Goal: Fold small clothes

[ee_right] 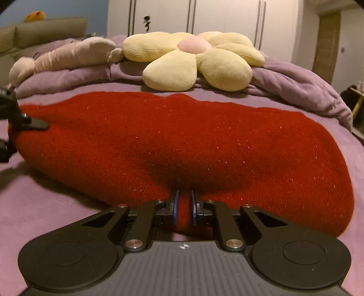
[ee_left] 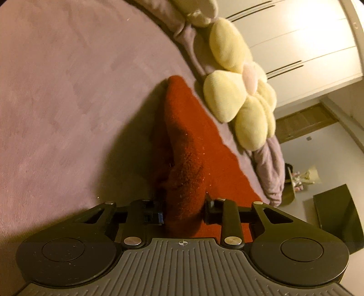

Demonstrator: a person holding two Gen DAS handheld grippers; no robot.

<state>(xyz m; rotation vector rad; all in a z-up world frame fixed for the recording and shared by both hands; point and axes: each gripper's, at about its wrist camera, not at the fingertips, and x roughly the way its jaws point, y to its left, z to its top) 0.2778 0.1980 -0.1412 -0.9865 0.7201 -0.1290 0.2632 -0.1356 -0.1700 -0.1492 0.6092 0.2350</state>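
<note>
A fuzzy red knitted garment (ee_right: 182, 141) lies spread across the purple bed cover (ee_right: 45, 205). My right gripper (ee_right: 184, 210) is at its near edge, shut on a pinch of the red fabric between its blue pads. In the left wrist view the same red garment (ee_left: 188, 159) bunches up into a thick fold, and my left gripper (ee_left: 184, 209) is shut on that fold. In the right wrist view the left gripper (ee_right: 34, 124) shows at the left end of the garment, its black finger pressed on the cloth.
A yellow flower-shaped cushion (ee_right: 193, 59) lies just beyond the garment on a rumpled purple duvet (ee_right: 307, 86). A pale long plush (ee_right: 63, 57) lies further left. White wardrobe doors (ee_right: 227, 18) stand behind the bed. A dark cabinet (ee_left: 336, 209) stands off the bed's side.
</note>
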